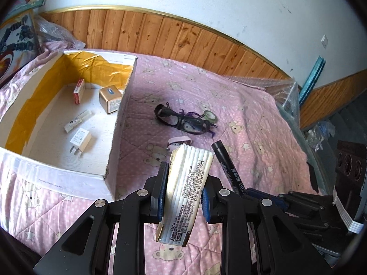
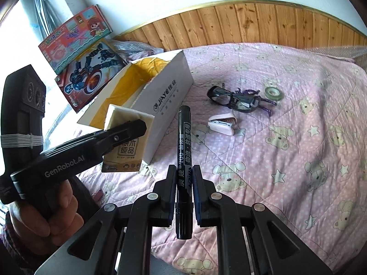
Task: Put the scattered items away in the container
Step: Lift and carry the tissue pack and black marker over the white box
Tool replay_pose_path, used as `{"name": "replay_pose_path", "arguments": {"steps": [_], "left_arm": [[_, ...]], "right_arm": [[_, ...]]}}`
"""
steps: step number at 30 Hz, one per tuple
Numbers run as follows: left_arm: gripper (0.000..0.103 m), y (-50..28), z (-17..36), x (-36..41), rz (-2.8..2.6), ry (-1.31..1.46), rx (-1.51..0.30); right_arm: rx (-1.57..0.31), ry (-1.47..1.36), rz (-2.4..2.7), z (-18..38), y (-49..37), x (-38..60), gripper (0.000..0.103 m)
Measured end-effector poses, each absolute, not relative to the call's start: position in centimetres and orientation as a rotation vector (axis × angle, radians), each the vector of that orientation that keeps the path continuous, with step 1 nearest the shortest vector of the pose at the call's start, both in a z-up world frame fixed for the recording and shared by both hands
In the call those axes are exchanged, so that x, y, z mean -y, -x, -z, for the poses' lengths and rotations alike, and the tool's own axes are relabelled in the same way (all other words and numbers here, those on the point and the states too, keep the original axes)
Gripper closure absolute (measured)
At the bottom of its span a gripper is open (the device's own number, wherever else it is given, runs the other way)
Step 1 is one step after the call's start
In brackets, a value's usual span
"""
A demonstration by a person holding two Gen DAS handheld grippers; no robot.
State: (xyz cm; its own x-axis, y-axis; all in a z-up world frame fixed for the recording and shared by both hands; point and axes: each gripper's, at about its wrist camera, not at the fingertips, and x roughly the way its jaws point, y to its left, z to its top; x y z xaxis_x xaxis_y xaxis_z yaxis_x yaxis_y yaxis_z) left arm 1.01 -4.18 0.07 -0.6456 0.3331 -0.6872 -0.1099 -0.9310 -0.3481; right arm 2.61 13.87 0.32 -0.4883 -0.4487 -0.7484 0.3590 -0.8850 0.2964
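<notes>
My left gripper [image 1: 184, 183] is shut on a tissue pack [image 1: 189, 183] and holds it above the pink bedspread, just right of the open white box [image 1: 119, 123]; the pack also shows in the right wrist view [image 2: 125, 153]. My right gripper [image 2: 183, 174] is shut on a black marker [image 2: 183, 146], which also shows in the left wrist view [image 1: 226, 167]. The box [image 2: 169, 100] holds a red pack [image 1: 79, 91], a gold box [image 1: 110, 99], a small tube [image 1: 78, 120] and a white charger [image 1: 80, 139]. Glasses [image 1: 181, 120], a tape roll [image 1: 210, 115] and a pink stapler [image 2: 222, 122] lie on the bed.
Toy boxes [image 2: 87, 78] lean against the wall behind the box. Bubble wrap [image 1: 284, 91] lies at the bed's right edge. A wood-panelled wall [image 1: 183, 39] runs along the back. The left gripper's handle and hand [image 2: 41, 171] are at the left in the right wrist view.
</notes>
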Motion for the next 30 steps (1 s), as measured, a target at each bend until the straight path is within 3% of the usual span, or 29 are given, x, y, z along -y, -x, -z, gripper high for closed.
{"name": "replay_pose_path", "arguments": {"steps": [30], "left_arm": [[0.077, -2.2, -3.6, 16.2, -2.783, 1.013, 0.667]], "right_arm": [[-0.07, -1.041, 2.284, -6.7, -2.7, -4.6, 0.089]]}}
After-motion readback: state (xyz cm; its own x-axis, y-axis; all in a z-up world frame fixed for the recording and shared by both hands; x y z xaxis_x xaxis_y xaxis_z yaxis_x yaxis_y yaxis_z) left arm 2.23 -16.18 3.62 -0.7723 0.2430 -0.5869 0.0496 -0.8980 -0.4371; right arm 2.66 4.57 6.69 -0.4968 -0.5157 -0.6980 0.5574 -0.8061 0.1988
